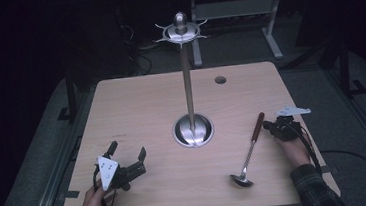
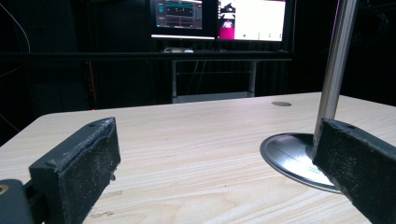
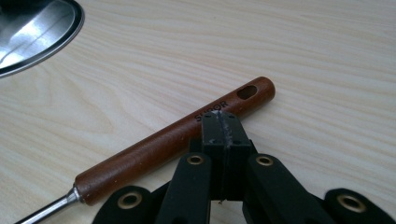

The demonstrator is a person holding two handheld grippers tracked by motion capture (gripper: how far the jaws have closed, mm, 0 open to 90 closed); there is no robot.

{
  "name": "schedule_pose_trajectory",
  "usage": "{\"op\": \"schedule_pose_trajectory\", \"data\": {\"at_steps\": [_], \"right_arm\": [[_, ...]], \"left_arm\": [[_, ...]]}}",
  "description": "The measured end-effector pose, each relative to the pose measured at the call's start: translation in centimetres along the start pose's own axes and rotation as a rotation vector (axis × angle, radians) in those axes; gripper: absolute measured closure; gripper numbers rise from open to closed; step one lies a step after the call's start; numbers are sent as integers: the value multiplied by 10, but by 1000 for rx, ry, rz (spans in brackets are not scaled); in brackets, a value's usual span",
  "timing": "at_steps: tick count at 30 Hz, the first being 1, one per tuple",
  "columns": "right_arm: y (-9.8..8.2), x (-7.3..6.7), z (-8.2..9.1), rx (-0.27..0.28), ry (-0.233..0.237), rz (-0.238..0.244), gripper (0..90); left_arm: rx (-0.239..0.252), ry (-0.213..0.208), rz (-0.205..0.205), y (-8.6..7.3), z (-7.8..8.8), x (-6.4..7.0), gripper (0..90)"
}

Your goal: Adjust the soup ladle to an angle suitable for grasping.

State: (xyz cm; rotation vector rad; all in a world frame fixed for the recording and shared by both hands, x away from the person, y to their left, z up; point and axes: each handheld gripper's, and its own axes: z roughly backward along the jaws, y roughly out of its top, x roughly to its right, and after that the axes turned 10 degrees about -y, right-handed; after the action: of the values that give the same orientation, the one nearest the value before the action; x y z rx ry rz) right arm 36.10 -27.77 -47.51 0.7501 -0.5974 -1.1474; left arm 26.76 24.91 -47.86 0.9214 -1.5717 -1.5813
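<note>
Right claw (image 3: 223,122) fully closed, empty; tips touching wooden handle of ladle (image 3: 173,135) lying on table.

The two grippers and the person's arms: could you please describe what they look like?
The left gripper is black, with a pale grey three-cornered plate and thick, rough-padded fingers. The right gripper is black too, with brass-coloured rivets on its linkage, the same grey plate and a dark cable trailing back. A dark plaid sleeve covers the right forearm.
</note>
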Motion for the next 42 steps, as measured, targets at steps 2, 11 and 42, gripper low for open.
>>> {"op": "schedule_pose_trajectory", "data": {"at_steps": [2, 11, 42], "right_arm": [[0, -1, 0, -1, 4, 7, 896], [0, -6, -3, -20, 22, 31, 896], [9, -41, -2, -22, 129, 104, 896]], "left_arm": [[-2, 0, -4, 0, 0, 0, 2], [-3, 0, -4, 0, 0, 0, 2], [-5, 0, -6, 0, 0, -1, 2]]}}
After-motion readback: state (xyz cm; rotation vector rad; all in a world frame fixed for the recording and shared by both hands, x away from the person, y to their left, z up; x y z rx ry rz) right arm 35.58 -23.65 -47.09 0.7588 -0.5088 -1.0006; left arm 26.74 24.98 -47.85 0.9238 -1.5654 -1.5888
